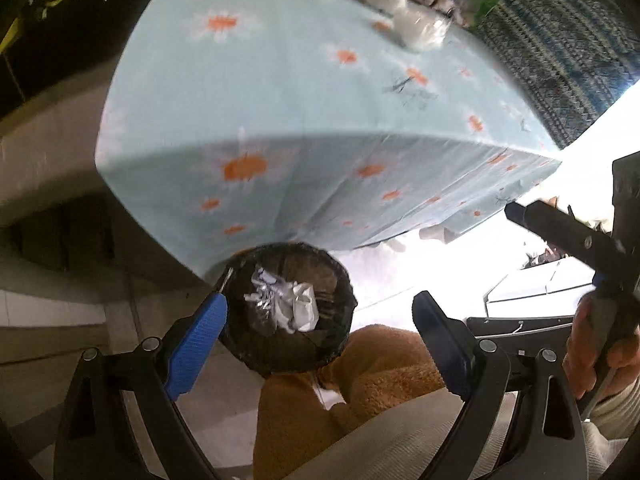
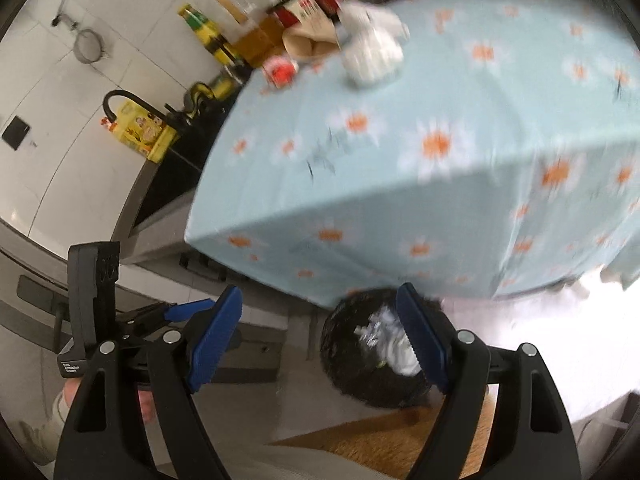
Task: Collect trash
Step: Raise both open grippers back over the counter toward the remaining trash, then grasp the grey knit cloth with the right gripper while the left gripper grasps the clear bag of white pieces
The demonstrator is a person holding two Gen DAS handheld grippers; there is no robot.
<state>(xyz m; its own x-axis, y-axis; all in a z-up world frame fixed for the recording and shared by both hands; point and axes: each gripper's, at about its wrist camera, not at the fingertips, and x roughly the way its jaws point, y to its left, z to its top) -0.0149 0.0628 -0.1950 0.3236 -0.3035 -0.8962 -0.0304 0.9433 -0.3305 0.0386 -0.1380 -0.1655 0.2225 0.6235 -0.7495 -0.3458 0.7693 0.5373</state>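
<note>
A black-lined trash bin [image 1: 288, 308] stands on the floor by the table's near edge, with crumpled white and foil trash [image 1: 284, 300] inside; it also shows in the right wrist view [image 2: 372, 356]. My left gripper [image 1: 320, 340] is open and empty, above the bin. My right gripper [image 2: 320, 340] is open and empty, just left of the bin; it shows in the left wrist view [image 1: 560, 232]. Crumpled white tissues [image 1: 416, 28] lie at the table's far side, also seen in the right wrist view [image 2: 372, 52]. A red wrapper [image 2: 280, 70] lies near them.
The table [image 1: 304, 92] has a light blue cloth with orange flowers. Bottles and boxes [image 2: 248, 28] crowd its far edge. A brown fuzzy slipper [image 1: 360, 380] and the person's legs are below. A yellow box [image 2: 144, 132] sits on a dark counter at left.
</note>
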